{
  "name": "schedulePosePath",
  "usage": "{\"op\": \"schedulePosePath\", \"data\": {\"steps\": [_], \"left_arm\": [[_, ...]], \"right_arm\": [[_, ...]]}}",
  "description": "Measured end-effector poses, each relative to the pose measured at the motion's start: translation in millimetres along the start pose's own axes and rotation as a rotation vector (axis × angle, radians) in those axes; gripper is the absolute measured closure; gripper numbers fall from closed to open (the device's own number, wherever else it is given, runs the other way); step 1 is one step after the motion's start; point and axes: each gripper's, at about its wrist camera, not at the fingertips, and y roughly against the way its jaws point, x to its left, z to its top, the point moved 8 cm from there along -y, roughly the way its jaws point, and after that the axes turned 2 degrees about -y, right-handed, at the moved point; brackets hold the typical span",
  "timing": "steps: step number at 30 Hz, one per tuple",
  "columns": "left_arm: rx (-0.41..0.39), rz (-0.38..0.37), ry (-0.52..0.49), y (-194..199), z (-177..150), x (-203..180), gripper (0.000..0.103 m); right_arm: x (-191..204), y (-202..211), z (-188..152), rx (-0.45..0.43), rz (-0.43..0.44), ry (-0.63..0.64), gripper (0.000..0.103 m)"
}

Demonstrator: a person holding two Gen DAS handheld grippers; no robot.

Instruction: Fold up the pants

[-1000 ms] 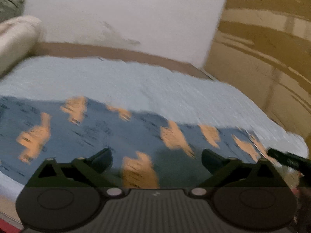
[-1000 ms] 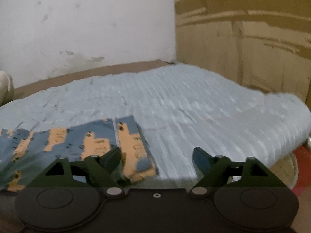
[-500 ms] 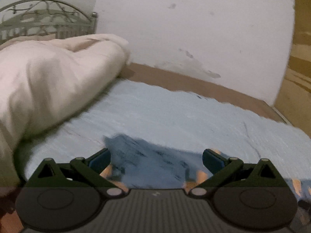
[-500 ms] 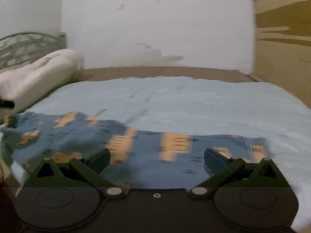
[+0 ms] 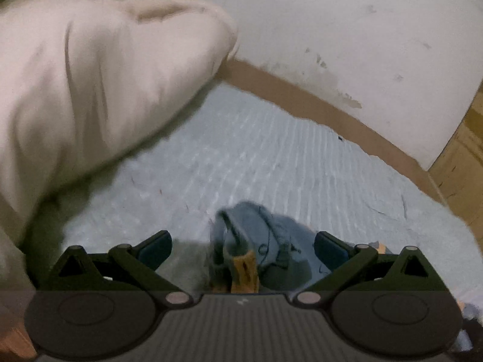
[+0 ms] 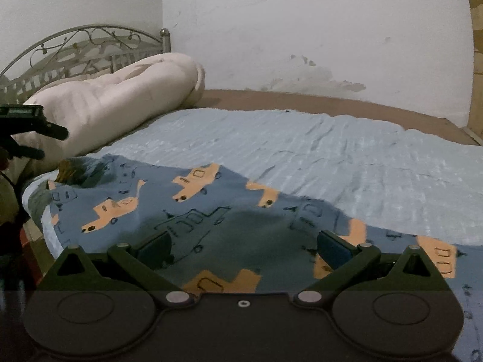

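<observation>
Blue pants point(image 6: 193, 211) printed with orange vehicles lie lengthwise along the near side of the light blue bedsheet point(image 6: 332, 157). My right gripper point(image 6: 243, 246) hovers open above their middle, nothing between its pads. In the left wrist view my left gripper point(image 5: 243, 246) is open too, and the bunched end of the pants point(image 5: 259, 238) lies between its fingers without either pad pressing on it. The left gripper point(image 6: 48, 141) also shows at the far left edge of the right wrist view, above that same end.
A rolled cream duvet point(image 5: 90, 84) fills the head of the bed beside the left gripper, in front of a metal headboard point(image 6: 84, 48). A white wall point(image 6: 302, 30) and brown strip point(image 6: 302, 99) run behind the bed. A wooden panel point(image 5: 465, 157) stands at the right.
Both views have swung left along the pants. The left gripper went from the pants' middle to their bunched end by the duvet. The right gripper moved from the leg hems to the middle.
</observation>
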Motion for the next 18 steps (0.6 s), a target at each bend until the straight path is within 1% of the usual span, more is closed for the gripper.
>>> {"op": "schedulePosePath", "data": {"steps": [3, 5, 6, 11, 14, 15, 16, 17, 18], "left_arm": [[0.039, -0.027, 0.048, -15, -6, 10, 0.005], [0.073, -0.043, 0.070, -24, -11, 14, 0.012], [0.088, -0.048, 0.081, -28, -13, 16, 0.014], [0.136, -0.025, 0.121, -36, -23, 29, 0.034], [0.141, -0.032, 0.129, -37, -26, 33, 0.043], [0.147, -0.040, 0.133, -37, -26, 33, 0.050], [0.155, -0.053, 0.141, -38, -27, 33, 0.055], [0.165, -0.064, 0.148, -39, -27, 33, 0.065], [0.175, -0.080, 0.154, -40, -28, 32, 0.071]], "right_arm": [[-1, -3, -4, 0.014, 0.001, -0.010, 0.001], [-1, -5, -7, 0.018, 0.005, -0.020, 0.001], [-1, -6, -8, 0.020, 0.006, -0.026, 0.001], [-2, -7, -12, 0.020, 0.007, -0.040, 0.001], [-1, -7, -12, 0.018, 0.016, -0.039, 0.001], [0, -7, -13, 0.016, 0.019, -0.037, 0.001], [0, -7, -13, 0.015, 0.020, -0.036, 0.001], [0, -7, -13, 0.015, 0.021, -0.036, 0.001], [0, -7, -13, 0.016, 0.021, -0.037, 0.001]]}}
